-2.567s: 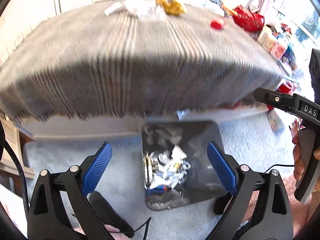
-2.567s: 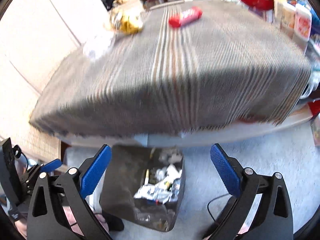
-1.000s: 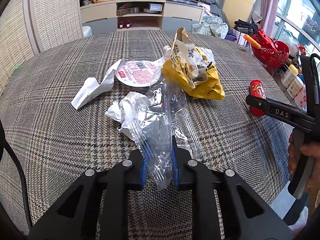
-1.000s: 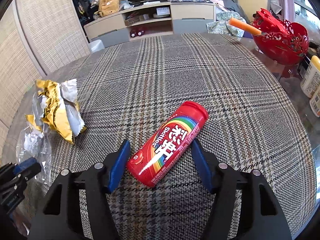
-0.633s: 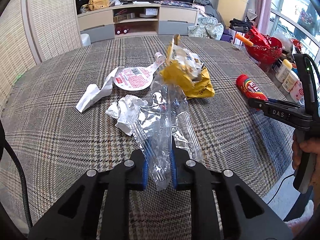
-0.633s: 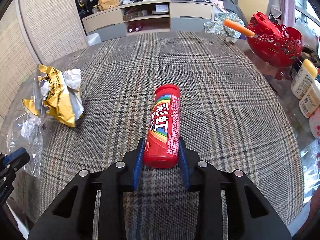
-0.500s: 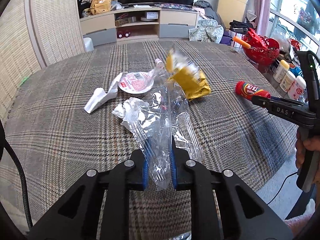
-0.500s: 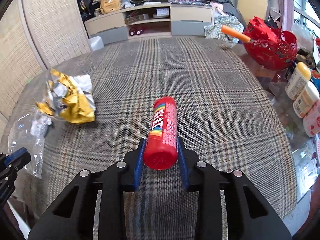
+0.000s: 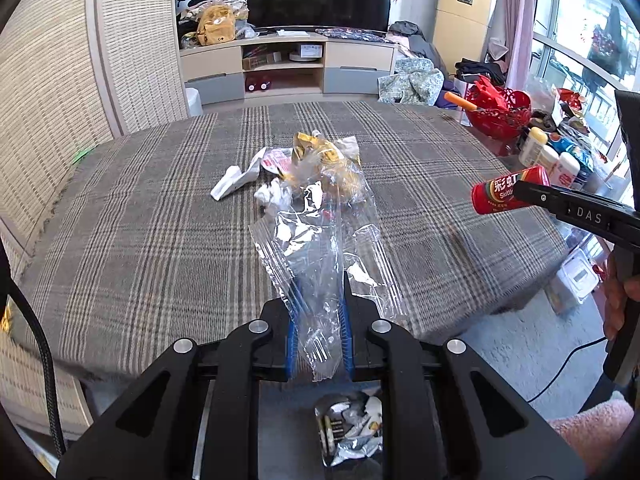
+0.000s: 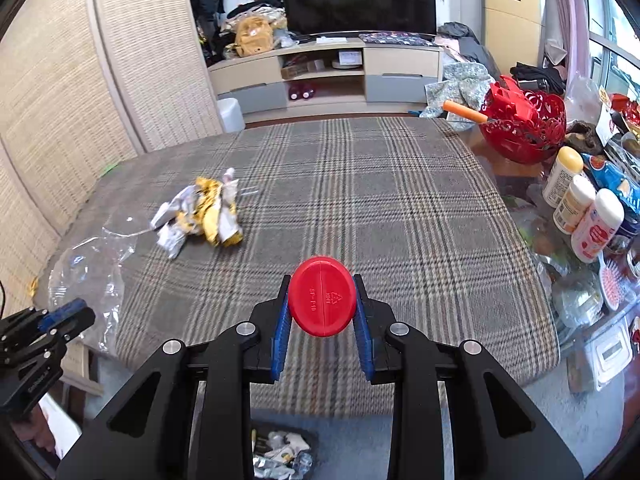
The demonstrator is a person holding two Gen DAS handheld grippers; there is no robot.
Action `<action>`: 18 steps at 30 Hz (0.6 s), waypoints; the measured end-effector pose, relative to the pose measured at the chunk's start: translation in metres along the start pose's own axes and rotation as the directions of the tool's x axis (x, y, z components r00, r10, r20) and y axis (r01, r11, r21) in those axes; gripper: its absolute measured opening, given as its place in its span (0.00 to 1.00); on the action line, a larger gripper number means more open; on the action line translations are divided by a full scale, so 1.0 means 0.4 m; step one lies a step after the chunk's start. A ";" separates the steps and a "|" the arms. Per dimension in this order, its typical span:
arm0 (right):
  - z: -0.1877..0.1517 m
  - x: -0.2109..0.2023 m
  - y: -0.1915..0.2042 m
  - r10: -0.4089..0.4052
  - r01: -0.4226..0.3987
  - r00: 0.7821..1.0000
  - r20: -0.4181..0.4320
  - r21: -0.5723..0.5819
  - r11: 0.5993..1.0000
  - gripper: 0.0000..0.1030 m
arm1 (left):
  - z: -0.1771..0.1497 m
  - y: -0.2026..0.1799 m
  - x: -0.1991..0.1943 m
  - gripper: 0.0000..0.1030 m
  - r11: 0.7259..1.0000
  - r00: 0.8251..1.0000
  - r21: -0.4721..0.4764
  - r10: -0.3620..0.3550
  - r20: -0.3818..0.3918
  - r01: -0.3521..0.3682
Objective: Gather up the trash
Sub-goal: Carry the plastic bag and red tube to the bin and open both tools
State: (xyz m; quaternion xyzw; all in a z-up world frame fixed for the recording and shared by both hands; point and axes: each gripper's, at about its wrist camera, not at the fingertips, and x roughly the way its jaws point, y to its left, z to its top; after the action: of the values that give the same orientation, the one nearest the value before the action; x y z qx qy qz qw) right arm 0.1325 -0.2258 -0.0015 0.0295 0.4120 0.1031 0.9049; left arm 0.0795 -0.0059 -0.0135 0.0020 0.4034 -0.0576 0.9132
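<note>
My left gripper [image 9: 319,320] is shut on a clear plastic bag [image 9: 320,248] and holds it above the table's near edge. My right gripper [image 10: 321,320] is shut on a red Skittles tube [image 10: 322,302], its cap end facing the camera; the tube also shows in the left wrist view [image 9: 506,194]. A bin with crumpled trash [image 9: 348,432] stands on the floor below both grippers, and shows in the right wrist view [image 10: 280,456]. A yellow foil wrapper [image 10: 208,212], a white crumpled paper [image 9: 272,196] and a round lid [image 9: 276,162] lie on the plaid table [image 9: 140,220].
A red basket [image 10: 524,128] with an orange stick, and several bottles [image 10: 580,208], stand at the table's right end. A TV cabinet [image 10: 328,72] is behind the table. Grey carpet [image 9: 520,348] covers the floor on the right.
Both grippers have lifted their loads and drawn back toward the table's near edge. The bin has come into view below. The tube now points end-on at the right camera.
</note>
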 end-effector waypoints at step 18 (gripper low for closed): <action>-0.309 -0.126 0.056 0.079 -0.080 0.995 -0.067 -0.012 0.997 0.28 | -0.312 -0.057 -0.116 0.15 0.999 0.996 -0.020 -0.051 -0.070 0.050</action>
State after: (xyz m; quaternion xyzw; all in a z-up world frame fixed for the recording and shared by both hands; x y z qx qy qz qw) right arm 0.0039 -0.2185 -0.0427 0.0358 0.4397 0.1428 0.8860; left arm -0.0461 -0.0176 -0.0625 -0.0147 0.4357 -0.0768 0.8967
